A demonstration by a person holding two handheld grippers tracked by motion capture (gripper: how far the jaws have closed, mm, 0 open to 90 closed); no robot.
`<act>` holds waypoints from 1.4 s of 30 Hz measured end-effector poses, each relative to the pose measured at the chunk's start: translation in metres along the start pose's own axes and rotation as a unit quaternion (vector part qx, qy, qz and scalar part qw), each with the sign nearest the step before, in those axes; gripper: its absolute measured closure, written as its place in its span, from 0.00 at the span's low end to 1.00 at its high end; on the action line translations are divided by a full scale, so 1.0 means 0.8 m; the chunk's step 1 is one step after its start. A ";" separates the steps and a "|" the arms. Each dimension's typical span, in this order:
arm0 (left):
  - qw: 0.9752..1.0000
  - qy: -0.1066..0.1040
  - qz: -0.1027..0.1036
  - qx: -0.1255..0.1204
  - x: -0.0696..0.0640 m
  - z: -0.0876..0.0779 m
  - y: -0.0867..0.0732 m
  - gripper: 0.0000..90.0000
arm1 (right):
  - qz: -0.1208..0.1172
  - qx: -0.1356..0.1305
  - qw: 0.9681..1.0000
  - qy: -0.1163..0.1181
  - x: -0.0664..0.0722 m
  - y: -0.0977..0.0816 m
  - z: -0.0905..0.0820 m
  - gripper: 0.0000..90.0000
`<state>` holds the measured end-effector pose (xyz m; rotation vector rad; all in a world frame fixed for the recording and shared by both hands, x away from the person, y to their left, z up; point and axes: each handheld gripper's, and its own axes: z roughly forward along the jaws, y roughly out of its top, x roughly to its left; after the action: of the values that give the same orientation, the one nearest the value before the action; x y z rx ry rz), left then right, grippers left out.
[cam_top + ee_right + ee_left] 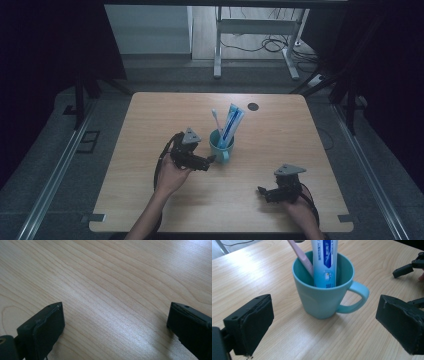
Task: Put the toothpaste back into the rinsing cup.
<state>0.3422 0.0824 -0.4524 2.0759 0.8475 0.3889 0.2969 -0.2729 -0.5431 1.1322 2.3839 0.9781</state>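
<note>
Reaching: the left tongs face the teal cup, jaws spread wide apart with nothing between them; judged, a grasp on the cup is being lined up.
Cup place: near the middle of the bench, just at 3 o'clock of the left tongs in the high view; upright, handle toward 4 o'clock in the left gripper view.
Contents: a pink toothbrush and a blue-and-white toothpaste tube, both leaning inside and standing well above the rim.
Handling: likely rigid plastic, light, smooth-walled and so a little slippery; the tall contents make it top-heavy, and a tilt could spill them.
Hold: judged best across the cup body below the rim, clear of the handle; the thin handle loop would let it swing.
Right tongs: jaws apart, empty, low over bare bench at 4 o'clock of the cup, well apart from it.
</note>
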 end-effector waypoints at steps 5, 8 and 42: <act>1.000 0.002 -0.003 0.000 0.001 -0.007 -0.008 0.02 | 0.000 0.000 1.000 -0.001 0.000 0.000 0.000 0.01; 1.000 0.004 0.000 0.003 0.001 -0.010 -0.013 0.02 | 0.001 -0.001 1.000 0.000 0.000 0.000 0.000 0.01; 0.999 0.024 -0.031 0.023 0.003 -0.031 -0.100 0.01 | 0.003 -0.001 1.000 -0.001 0.001 0.000 0.000 0.02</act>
<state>0.2962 0.1321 -0.5019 2.0837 0.9550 0.3899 0.2961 -0.2727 -0.5431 1.1396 2.3792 0.9807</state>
